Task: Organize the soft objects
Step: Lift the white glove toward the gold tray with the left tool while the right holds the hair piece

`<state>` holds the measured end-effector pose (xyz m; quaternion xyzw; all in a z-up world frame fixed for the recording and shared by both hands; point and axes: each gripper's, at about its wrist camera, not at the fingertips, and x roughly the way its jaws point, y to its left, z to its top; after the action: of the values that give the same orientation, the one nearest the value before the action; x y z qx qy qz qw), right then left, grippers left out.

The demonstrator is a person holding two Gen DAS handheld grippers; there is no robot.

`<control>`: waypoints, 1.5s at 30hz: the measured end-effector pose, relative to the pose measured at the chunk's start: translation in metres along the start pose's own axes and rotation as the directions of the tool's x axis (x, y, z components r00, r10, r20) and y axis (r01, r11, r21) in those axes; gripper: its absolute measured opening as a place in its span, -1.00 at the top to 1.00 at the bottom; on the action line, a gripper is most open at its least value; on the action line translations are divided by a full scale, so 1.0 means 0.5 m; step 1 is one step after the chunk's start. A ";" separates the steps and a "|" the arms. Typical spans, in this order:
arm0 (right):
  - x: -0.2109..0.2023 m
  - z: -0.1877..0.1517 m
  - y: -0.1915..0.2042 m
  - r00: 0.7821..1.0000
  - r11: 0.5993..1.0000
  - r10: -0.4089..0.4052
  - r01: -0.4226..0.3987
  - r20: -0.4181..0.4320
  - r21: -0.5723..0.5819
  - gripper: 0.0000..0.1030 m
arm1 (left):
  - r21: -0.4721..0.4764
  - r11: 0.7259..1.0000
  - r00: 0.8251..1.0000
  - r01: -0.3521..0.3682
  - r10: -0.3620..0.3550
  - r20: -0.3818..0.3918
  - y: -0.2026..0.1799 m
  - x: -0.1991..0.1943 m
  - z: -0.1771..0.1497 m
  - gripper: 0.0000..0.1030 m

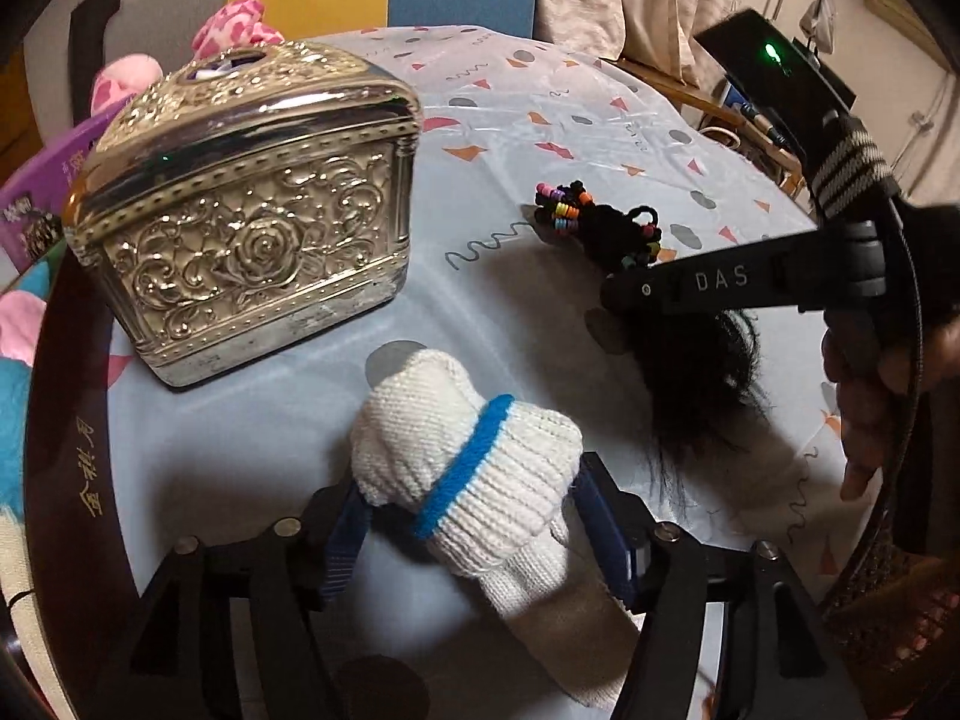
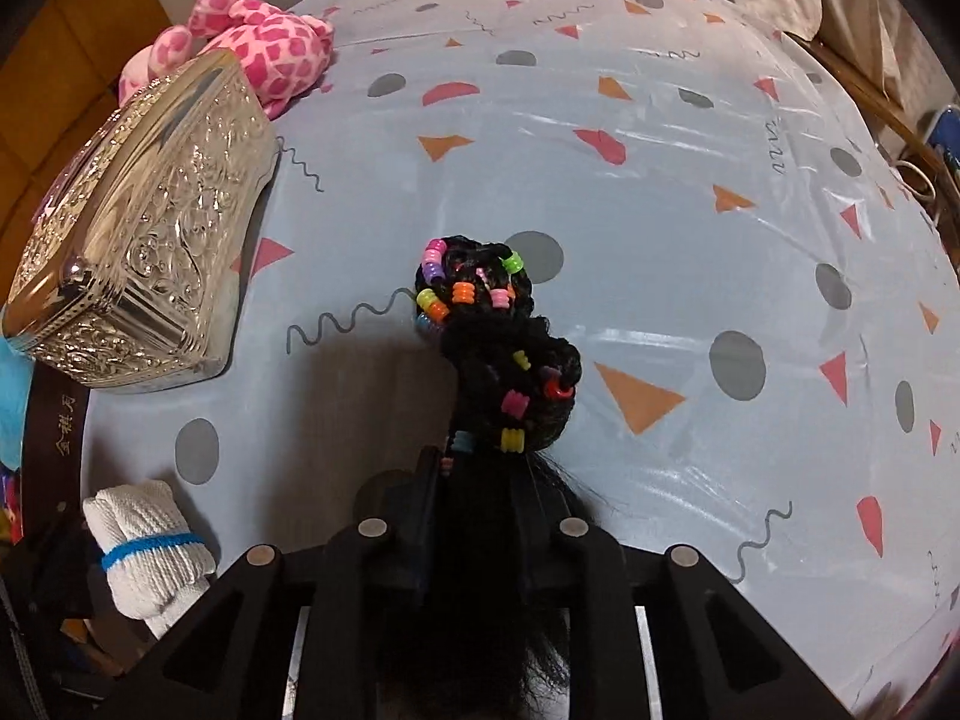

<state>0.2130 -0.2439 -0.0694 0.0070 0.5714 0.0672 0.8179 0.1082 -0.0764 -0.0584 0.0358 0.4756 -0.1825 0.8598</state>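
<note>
I am pinching the black beaded braid (image 2: pixel 492 348) in my right gripper (image 2: pixel 480 516), its length running away across the tablecloth; my left gripper (image 1: pixel 474 516) is straddling, fingers apart, the white blue-banded knitted sock (image 1: pixel 468 456).

white knit glove (image 1: pixel 474 468): bundled, blue-banded | black beaded hairpiece (image 2: pixel 492 348): on tablecloth

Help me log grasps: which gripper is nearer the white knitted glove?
Left. The left gripper has the white knitted glove between its open fingers; the right gripper is apart from it, shut on the beaded black hairpiece.
</note>
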 end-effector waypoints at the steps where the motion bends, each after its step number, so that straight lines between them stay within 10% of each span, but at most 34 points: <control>1: 0.000 -0.002 0.000 1.000 1.000 0.000 0.000 0.004 -0.005 0.61 | 0.005 1.000 1.000 -0.012 0.012 0.006 -0.005 0.003 0.000 -0.27; 10: 0.004 -0.034 0.040 0.997 0.991 -0.064 0.068 0.040 -0.112 0.60 | -0.012 0.998 0.997 -0.069 0.070 0.045 0.010 -0.008 -0.010 0.17; 45: 0.001 -0.039 0.054 0.993 0.979 -0.091 0.102 0.069 -0.174 0.58 | -0.058 0.996 0.966 -0.067 0.079 0.247 0.037 -0.237 0.000 0.17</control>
<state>0.1920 -0.2186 -0.0743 -0.0914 0.5377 0.0776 0.8346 0.0575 -0.0262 0.0379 0.0090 0.3667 -0.1419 0.9194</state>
